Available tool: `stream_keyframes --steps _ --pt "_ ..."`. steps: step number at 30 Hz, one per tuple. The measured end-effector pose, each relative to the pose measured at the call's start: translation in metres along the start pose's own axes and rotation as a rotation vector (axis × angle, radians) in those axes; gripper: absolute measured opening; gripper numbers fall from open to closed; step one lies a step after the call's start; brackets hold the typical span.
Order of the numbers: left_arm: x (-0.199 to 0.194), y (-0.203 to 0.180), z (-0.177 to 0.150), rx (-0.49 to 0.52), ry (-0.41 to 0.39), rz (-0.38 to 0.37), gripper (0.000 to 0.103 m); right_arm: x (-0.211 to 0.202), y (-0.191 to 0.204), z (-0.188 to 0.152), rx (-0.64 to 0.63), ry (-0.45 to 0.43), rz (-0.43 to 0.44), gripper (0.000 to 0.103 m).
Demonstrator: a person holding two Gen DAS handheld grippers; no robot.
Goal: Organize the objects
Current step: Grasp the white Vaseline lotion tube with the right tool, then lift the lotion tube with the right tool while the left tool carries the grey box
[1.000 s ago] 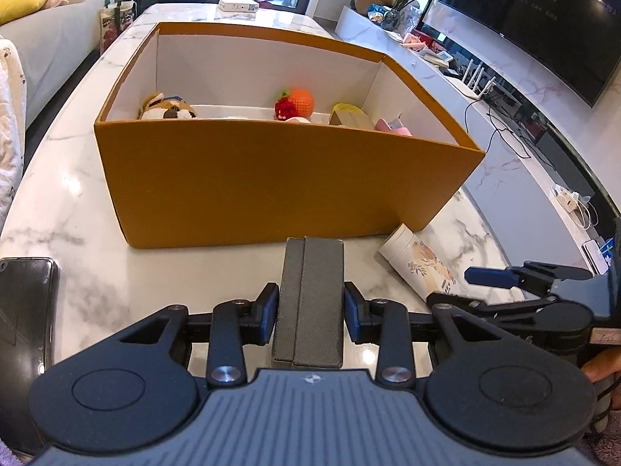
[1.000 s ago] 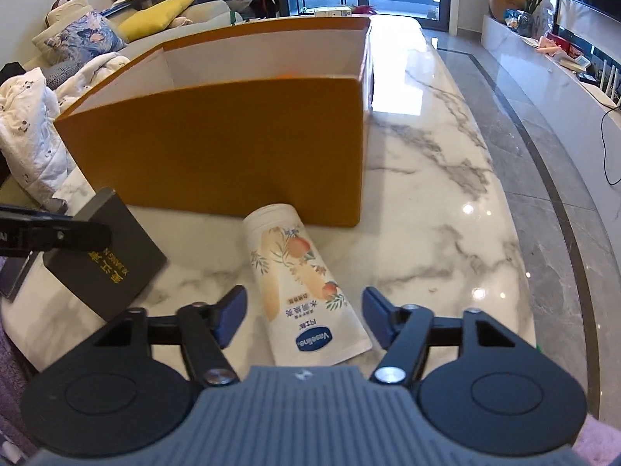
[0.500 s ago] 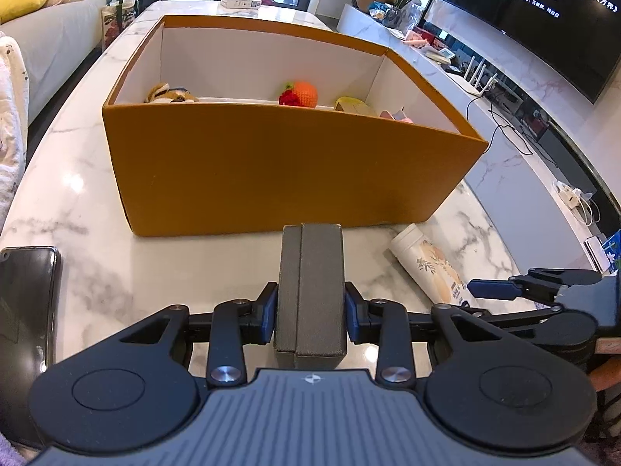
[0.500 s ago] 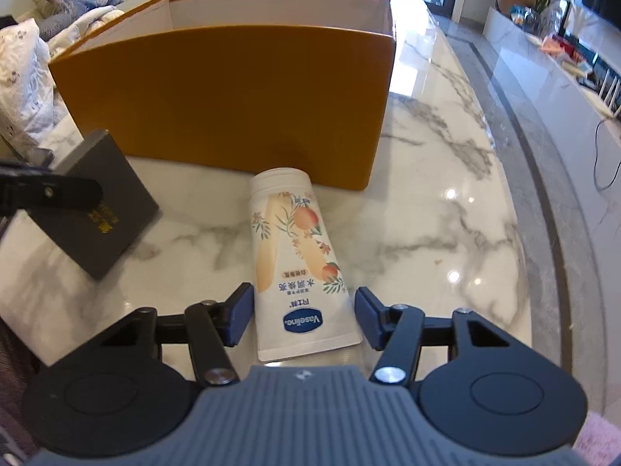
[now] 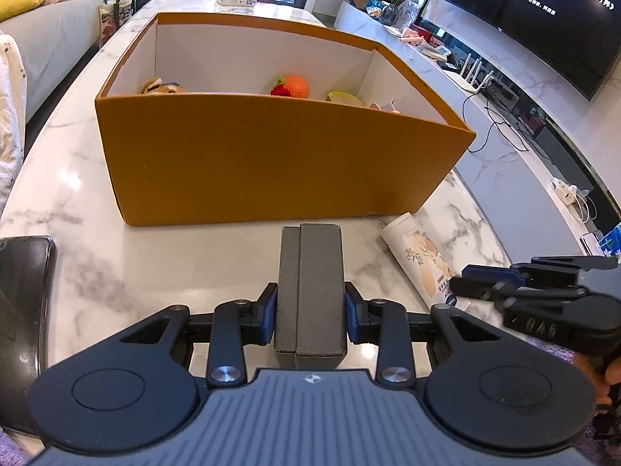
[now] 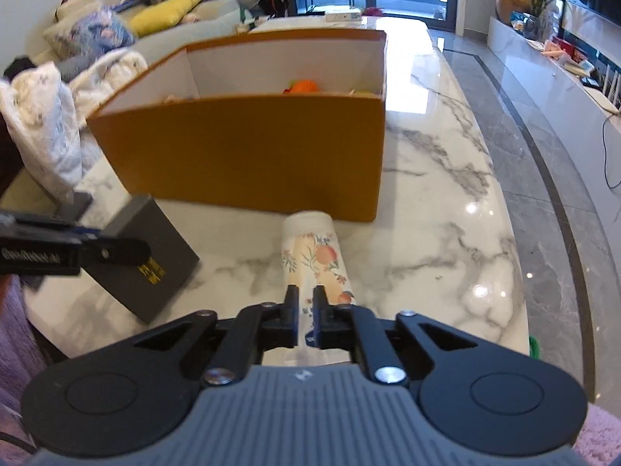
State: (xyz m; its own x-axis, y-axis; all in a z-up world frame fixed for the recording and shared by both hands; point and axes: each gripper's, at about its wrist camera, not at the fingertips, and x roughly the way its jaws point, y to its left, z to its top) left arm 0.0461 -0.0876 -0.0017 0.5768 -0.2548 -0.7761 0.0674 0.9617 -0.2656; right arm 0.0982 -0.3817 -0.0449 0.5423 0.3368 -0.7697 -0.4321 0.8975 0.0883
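Marble counter [image 5: 77, 178] carries every item, so the sorting can be done within reach of both hands. Orange box [image 5: 271, 163], open-topped and set mid-counter, serves as the collecting bin: its white interior already holds a knitted orange toy [image 5: 295, 86], a brown plush [image 5: 163, 87] and a yellow item partly hidden by the near wall. Left gripper [image 5: 310, 308] holds a dark grey case [image 5: 310, 291] upright on its narrow edge, fingers [image 5: 268, 310] pressed to its two broad faces; this hold likely keeps the case slim enough to pass over the box wall. Right gripper [image 6: 306, 316] has the flat crimped end of a peach-printed tube [image 6: 310, 256] between its fingers, which are closing to a narrow gap on it; the crimp is the thinnest, firmest part, a sensible place to pinch. The tube's cap end points at the box's near right corner, close to it, so the carry should be short. A black phone [image 5: 23, 295] lies at the left counter edge, apart from the rest.
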Motion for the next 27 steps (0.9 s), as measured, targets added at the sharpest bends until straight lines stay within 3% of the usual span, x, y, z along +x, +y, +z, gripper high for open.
stream_keyframes --steps 2,5,8,13,16,17,21,27 --pt "0.002 -0.002 0.001 0.004 -0.001 0.002 0.038 0.002 0.004 -0.002 -0.029 -0.022 -0.012 0.054" --pt "0.004 -0.004 0.000 0.004 0.004 0.001 0.038 0.012 0.011 -0.003 -0.097 -0.039 -0.057 0.065" --pt "0.004 -0.005 0.000 0.013 0.002 0.004 0.038 0.023 0.009 -0.003 -0.099 -0.038 -0.053 0.068" --pt "0.003 -0.004 0.000 0.009 0.001 0.003 0.038 0.038 0.001 -0.003 -0.066 0.008 -0.068 0.068" --pt "0.003 -0.002 0.001 0.004 0.000 0.002 0.038 0.039 0.001 -0.004 -0.065 0.022 -0.066 0.062" --pt "0.003 -0.002 0.001 0.001 0.000 0.003 0.038 0.039 0.003 -0.004 -0.075 0.021 -0.068 0.055" --pt "0.001 0.000 0.001 0.003 -0.007 -0.004 0.038 0.036 0.007 -0.004 -0.070 0.033 -0.061 0.054" --pt "0.000 -0.001 0.001 0.008 -0.009 -0.031 0.038 0.010 0.000 0.006 0.096 0.000 0.088 0.054"
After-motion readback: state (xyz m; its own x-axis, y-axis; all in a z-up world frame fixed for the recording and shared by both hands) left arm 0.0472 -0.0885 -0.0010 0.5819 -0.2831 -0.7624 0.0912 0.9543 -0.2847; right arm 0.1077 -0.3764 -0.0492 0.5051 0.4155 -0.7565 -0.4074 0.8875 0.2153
